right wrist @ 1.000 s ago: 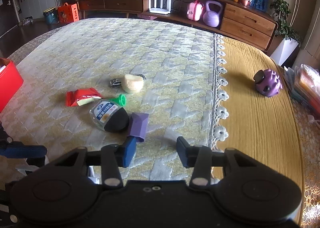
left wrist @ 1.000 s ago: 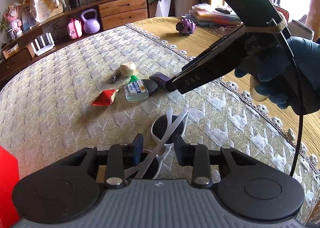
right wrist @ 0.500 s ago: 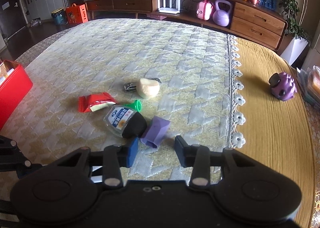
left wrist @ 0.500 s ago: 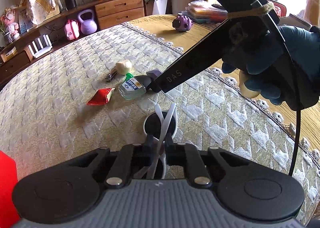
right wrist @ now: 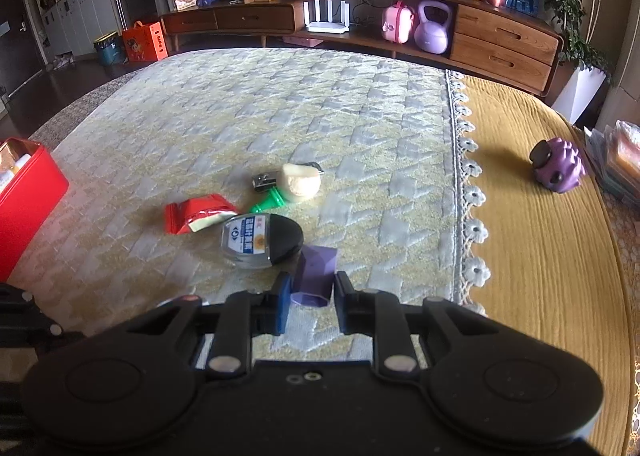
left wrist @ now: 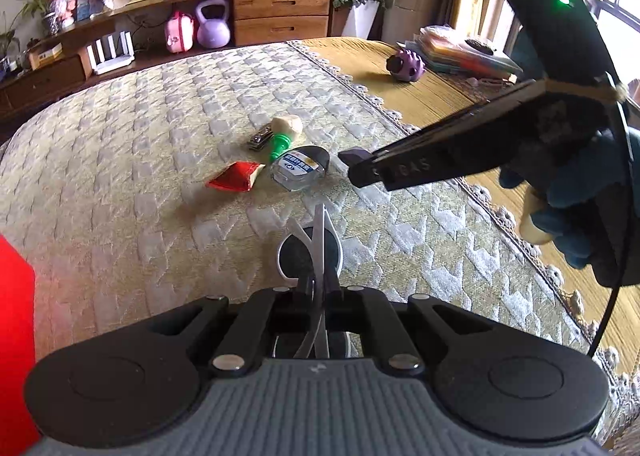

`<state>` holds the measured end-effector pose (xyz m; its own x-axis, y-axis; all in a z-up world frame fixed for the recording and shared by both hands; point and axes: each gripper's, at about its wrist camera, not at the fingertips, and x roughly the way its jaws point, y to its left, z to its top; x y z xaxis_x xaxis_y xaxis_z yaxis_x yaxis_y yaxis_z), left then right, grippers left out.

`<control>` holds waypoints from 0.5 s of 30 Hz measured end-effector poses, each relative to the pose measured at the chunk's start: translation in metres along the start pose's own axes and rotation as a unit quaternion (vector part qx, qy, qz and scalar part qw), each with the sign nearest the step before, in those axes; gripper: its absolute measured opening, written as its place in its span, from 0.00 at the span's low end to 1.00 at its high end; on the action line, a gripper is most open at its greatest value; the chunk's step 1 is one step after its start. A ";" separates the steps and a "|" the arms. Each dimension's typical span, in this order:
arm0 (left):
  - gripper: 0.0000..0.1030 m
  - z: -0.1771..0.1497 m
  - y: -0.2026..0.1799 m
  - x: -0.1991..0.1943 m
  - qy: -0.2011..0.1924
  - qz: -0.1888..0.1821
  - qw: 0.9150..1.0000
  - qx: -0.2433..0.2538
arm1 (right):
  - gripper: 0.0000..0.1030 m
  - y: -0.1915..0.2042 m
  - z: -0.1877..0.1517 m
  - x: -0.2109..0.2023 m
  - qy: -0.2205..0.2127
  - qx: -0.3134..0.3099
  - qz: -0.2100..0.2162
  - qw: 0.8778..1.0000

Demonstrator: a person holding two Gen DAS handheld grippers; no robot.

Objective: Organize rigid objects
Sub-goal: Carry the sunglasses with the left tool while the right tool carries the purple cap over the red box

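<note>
White sunglasses (left wrist: 310,256) with dark lenses lie on the quilted cloth. My left gripper (left wrist: 318,292) is closing tight on their folded temple arms, which are pinched between the pads. In the right wrist view, my right gripper (right wrist: 313,292) is closing on a small purple block (right wrist: 318,270), with a pad pressed against each side. The left wrist view shows that gripper (left wrist: 360,172) reaching in from the right, held by a gloved hand (left wrist: 580,192), the purple block (left wrist: 354,155) at its tip.
Beside the block lie a clear bottle (right wrist: 260,240) with a black cap, a red packet (right wrist: 196,212), a green piece (right wrist: 268,204), a cream lump (right wrist: 300,182) and a metal clipper (right wrist: 264,181). A red bin (right wrist: 24,200) stands at the left. A purple toy (right wrist: 558,170) sits on the yellow cloth.
The left jaws closed on the sunglasses' temple arms. The right gripper moved forward over the purple block and its jaws closed on it.
</note>
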<state>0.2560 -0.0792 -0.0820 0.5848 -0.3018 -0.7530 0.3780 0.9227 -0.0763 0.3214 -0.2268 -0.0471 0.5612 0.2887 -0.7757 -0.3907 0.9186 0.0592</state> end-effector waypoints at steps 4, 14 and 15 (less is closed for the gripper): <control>0.05 -0.005 0.009 -0.011 0.001 0.005 1.000 -0.026 | 0.21 0.008 -0.010 -0.020 -0.004 0.001 0.004 1.000; 0.05 -0.026 0.029 -0.046 0.014 0.030 0.997 -0.077 | 0.21 0.047 -0.029 -0.063 -0.007 -0.020 0.024 0.999; 0.05 -0.029 0.031 -0.050 0.013 0.030 0.996 -0.082 | 0.21 0.052 -0.031 -0.067 -0.009 -0.023 0.025 0.999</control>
<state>0.2177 -0.0285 -0.0651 0.5836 -0.2398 -0.7758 0.2188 0.9665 -0.1342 0.2412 -0.2066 -0.0113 0.5523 0.3393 -0.7615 -0.4521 0.8894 0.0684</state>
